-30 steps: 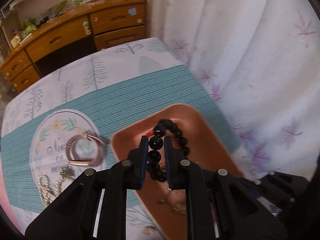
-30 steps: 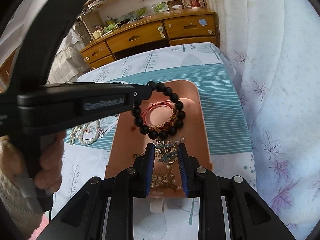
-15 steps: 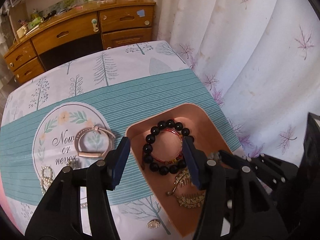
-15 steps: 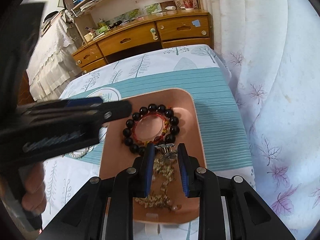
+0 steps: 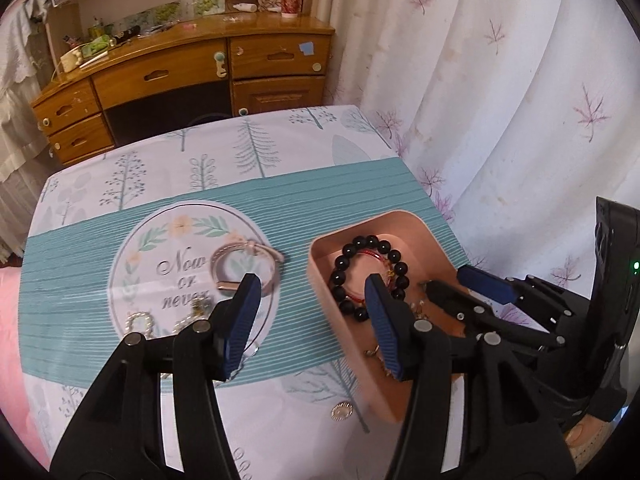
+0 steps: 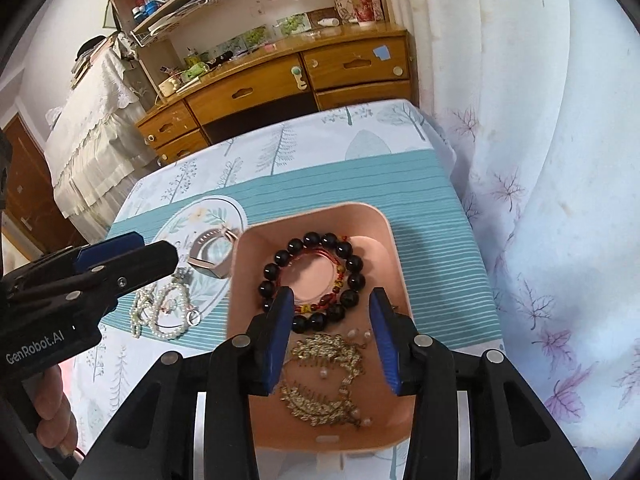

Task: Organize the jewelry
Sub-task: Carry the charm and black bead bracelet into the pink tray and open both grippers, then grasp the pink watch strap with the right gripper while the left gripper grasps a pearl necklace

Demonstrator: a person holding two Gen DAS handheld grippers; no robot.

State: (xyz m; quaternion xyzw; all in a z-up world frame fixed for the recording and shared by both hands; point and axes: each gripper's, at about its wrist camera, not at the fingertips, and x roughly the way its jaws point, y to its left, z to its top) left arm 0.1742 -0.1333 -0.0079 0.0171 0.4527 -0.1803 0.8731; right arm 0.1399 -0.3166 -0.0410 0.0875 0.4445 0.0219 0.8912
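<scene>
Black beads (image 5: 370, 272) freed, flat in the pink tray (image 5: 320, 276).
Left view: left gripper (image 5: 310, 304), a second ago clamped on them, now gapes empty above the tray's edge. Right view: right gripper (image 6: 330, 336), earlier narrow, spreads wide, empty over gold chain (image 6: 320, 380); round beads, no long axis.

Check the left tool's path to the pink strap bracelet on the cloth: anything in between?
Nothing visible blocks it. The left tool is open above the cloth, the pink strap bracelet just ahead, apart from the pearl necklace.
</scene>
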